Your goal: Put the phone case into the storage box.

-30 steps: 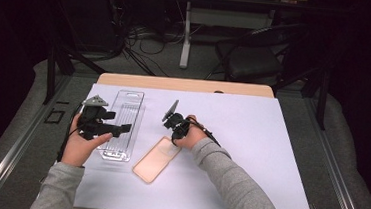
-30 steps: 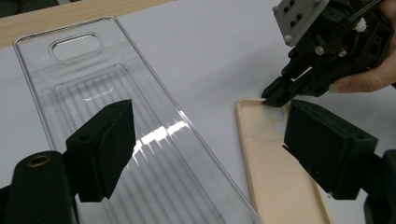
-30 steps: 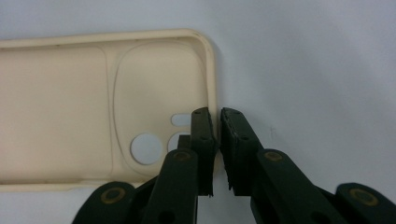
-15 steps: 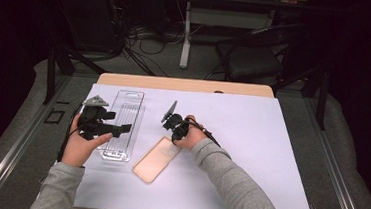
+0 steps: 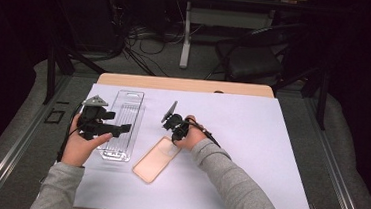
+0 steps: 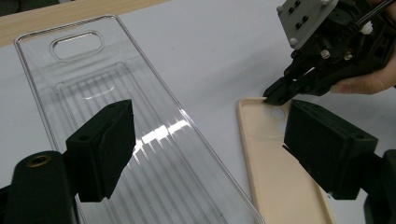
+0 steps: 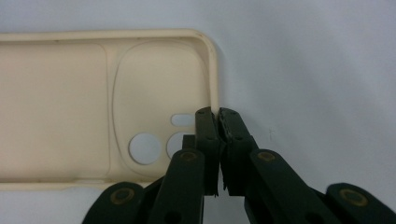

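Observation:
A beige phone case (image 5: 156,160) lies hollow side up on the white table cover, and its camera cut-outs (image 7: 145,148) face me. My right gripper (image 7: 218,114) is shut on the rim of the case's short end near a corner; from above the right gripper (image 5: 172,136) sits at the case's far end. A clear plastic tray (image 5: 123,122) with a ribbed floor lies to the left of the case. My left gripper (image 6: 215,149) is open and hovers over the tray's (image 6: 154,116) right edge, its jaws wide apart with nothing between them. That left gripper (image 5: 121,128) points right.
The white cover (image 5: 251,140) spreads across a wooden table (image 5: 185,84), with free room on its right half. Beyond the far edge are a chair (image 5: 254,60), cables and table legs on a dark floor. A metal rail (image 5: 14,146) runs along the left side.

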`<action>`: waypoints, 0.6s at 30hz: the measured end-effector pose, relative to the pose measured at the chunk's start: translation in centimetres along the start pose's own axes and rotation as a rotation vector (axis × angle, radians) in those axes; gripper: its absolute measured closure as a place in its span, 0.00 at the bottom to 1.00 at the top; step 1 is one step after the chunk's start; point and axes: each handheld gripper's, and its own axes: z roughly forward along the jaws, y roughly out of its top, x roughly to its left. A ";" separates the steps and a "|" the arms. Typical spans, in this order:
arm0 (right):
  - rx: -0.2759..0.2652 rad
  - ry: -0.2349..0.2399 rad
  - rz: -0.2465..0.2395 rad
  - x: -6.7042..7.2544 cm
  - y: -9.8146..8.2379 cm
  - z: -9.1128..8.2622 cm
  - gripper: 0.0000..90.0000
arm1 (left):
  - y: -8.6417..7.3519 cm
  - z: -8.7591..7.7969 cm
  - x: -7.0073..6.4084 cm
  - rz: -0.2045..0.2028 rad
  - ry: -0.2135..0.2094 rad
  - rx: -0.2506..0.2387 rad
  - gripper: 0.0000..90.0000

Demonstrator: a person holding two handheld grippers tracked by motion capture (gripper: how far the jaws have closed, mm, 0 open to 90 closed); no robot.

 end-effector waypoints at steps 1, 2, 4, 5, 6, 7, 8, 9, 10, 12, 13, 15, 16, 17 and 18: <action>0.001 0.001 0.001 0.0 0.0 0.0 0.97 | 0.0 0.0 0.0 0.000 0.000 0.000 0.18; 0.000 0.001 0.001 0.0 0.0 0.0 0.97 | 0.0 0.0 0.0 -0.001 0.000 -0.001 0.18; 0.000 0.001 0.002 0.0 0.0 0.0 0.97 | 0.0 0.0 0.0 -0.005 -0.001 0.003 0.18; -0.001 0.000 0.004 0.0 0.0 0.0 0.97 | 0.0 0.0 0.1 -0.004 -0.001 0.004 0.18; -0.001 0.000 0.003 0.0 0.0 0.0 0.97 | 0.0 0.0 0.1 -0.004 0.000 0.003 0.18; -0.003 0.000 0.001 0.0 -0.1 0.0 0.97 | 0.0 0.0 0.1 -0.003 -0.001 0.004 0.18; -0.003 -0.001 -0.001 0.0 -0.1 -0.1 0.97 | 0.0 0.0 0.1 -0.003 0.000 0.004 0.18; -0.002 0.000 0.002 0.0 -0.1 -0.1 0.97 | 0.0 0.0 0.1 -0.003 0.000 0.004 0.18; 0.000 0.002 0.002 0.0 -0.1 -0.1 0.97 | 0.0 0.0 0.1 -0.002 -0.001 0.004 0.18; -0.001 0.004 -0.004 0.1 -0.1 -0.2 0.97 | 0.0 0.0 0.1 -0.001 -0.002 0.004 0.18; -0.008 0.003 -0.005 0.1 -0.1 -0.2 0.97 | 0.0 0.0 0.2 -0.001 -0.001 0.003 0.18; -0.011 0.002 -0.007 0.2 -0.1 -0.2 0.97 | -0.1 -0.1 0.2 -0.002 -0.001 0.003 0.18; -0.009 0.004 -0.007 0.2 -0.1 -0.2 0.97 | -0.1 -0.1 0.2 -0.002 -0.002 0.002 0.18; -0.010 0.006 -0.002 0.2 -0.1 -0.3 0.97 | -0.1 -0.1 0.2 -0.002 -0.001 0.002 0.18; -0.009 0.007 0.000 0.2 -0.1 -0.4 0.97 | -0.1 -0.1 0.2 -0.002 -0.001 0.002 0.18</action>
